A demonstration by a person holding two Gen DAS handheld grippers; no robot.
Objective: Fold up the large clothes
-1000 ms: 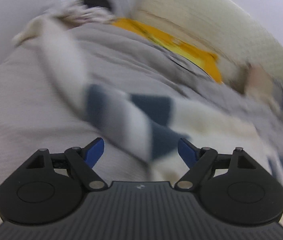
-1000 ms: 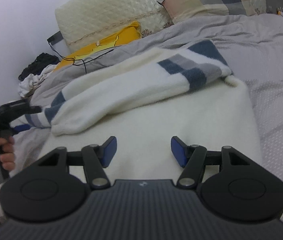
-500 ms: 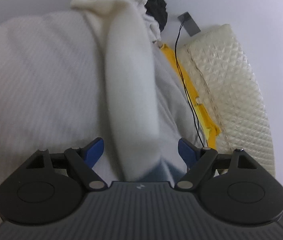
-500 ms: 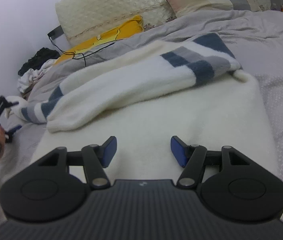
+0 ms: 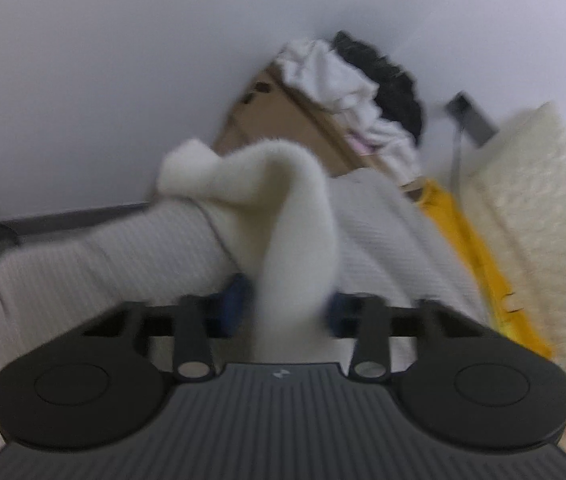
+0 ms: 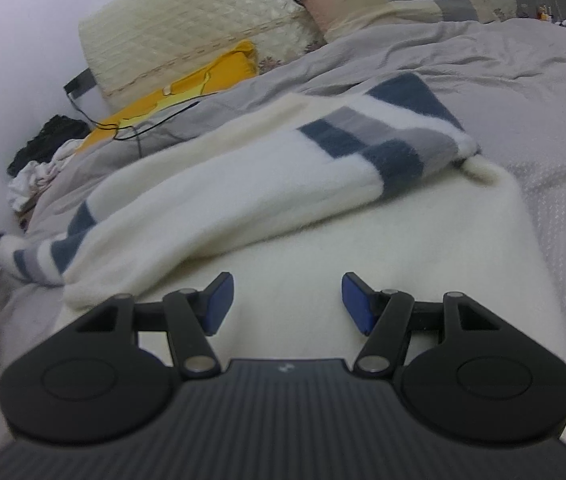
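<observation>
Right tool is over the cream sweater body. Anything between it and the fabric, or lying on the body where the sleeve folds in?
Nothing visible. The right tool hangs open over the bare cream sweater. The left tool has just closed on the sleeve.

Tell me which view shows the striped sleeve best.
The right wrist view: the striped sleeve lies stretched across the cream sweater body, blue and grey bands sharp at both ends. The left wrist view shows only a blurred cream strip of it running between the left tongs.
</observation>
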